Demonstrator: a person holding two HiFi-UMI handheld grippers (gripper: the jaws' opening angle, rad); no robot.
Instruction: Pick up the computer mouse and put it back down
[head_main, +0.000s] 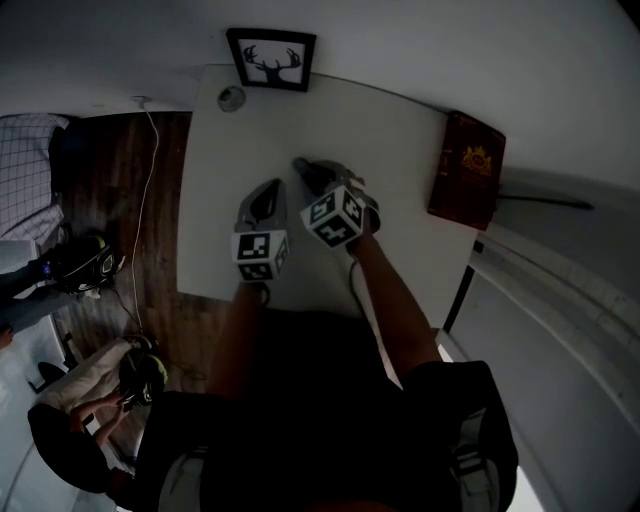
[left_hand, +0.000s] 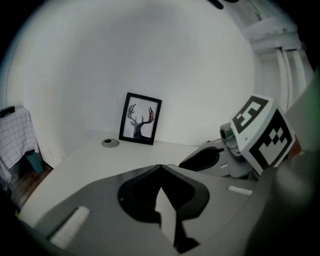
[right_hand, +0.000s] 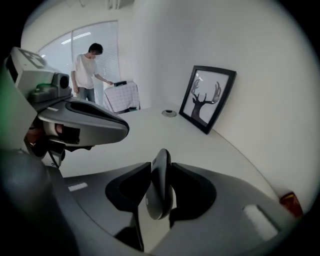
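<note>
**Right tongs (right_hand: 160, 167) clamped on the computer mouse (right_hand: 159, 195)**

The computer mouse is held on edge between the pads of the right tongs, above the white table (head_main: 400, 150). Just to the left, the left tongs (left_hand: 160, 167) are seen with their jaws pressed together and nothing between them. Farther off, a round grommet (head_main: 231, 97) is set in the tabletop beside a framed deer picture (head_main: 271, 59) leaned against the wall. A red book (head_main: 467, 170) is propped at the far right.
</note>
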